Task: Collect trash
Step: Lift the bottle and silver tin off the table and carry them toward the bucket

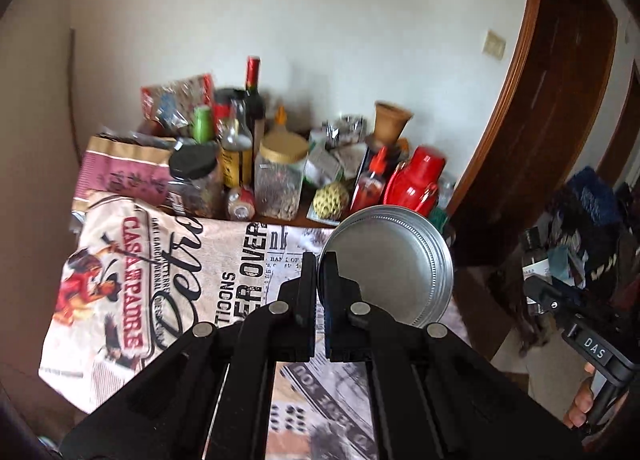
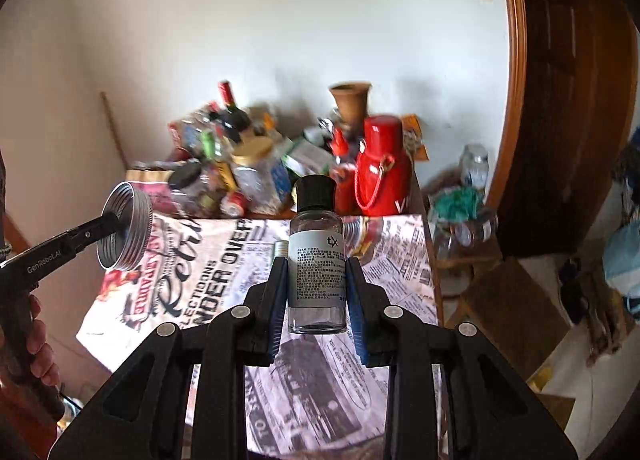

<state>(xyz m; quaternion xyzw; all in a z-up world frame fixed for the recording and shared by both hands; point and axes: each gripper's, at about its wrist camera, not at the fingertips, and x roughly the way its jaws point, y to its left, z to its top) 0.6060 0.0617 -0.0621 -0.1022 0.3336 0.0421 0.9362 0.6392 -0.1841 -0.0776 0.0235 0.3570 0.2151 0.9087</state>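
Two pieces of trash ride clamped above the newsprint tablecloth (image 2: 224, 260): small bottle (image 2: 317, 256) at 12 o'clock in the right gripper (image 2: 318, 284), metal lid (image 1: 390, 264) pinched by its rim at 1 o'clock in the left gripper (image 1: 319, 276). That thin rim hold could slip and drop the lid.

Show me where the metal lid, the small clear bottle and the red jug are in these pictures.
metal lid (image 1: 390, 260), left wrist view, flat inner face
small clear bottle (image 2: 317, 264), right wrist view, white label
red jug (image 2: 382, 172), right wrist view, body
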